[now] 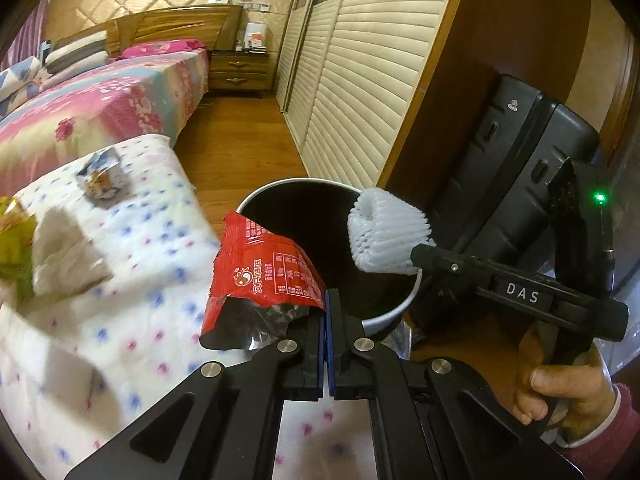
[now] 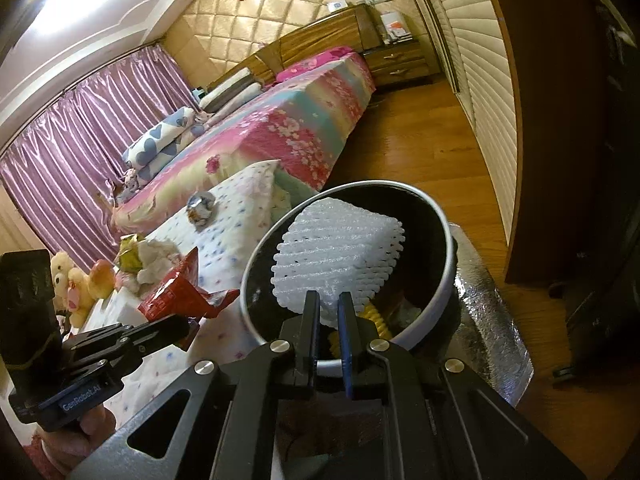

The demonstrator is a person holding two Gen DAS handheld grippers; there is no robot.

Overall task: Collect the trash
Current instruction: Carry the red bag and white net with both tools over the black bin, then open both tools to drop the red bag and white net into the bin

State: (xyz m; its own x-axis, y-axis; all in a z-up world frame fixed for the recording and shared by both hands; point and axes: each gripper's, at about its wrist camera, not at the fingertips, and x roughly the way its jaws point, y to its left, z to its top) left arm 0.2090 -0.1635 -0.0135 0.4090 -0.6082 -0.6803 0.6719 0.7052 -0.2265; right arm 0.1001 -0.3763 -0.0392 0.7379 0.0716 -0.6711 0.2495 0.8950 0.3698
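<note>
Yellow ribbed piece [image 2: 378,317] in right-wrist view only

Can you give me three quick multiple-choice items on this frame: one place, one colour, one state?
1. Where is the white foam net?
A. Over the open bin
B. On the nightstand
C. On the floor

2. What colour is the snack wrapper in the left gripper?
A. Blue
B. Red
C. Black

3. What is the right gripper doing?
A. Open, empty
B. Shut, empty
C. Shut on the foam net

Key: 1 A, the right wrist view shows the net above the bin's mouth; 2 B, red wrapper with printed text; 3 C, both fingers pinch the net's lower edge.
</note>
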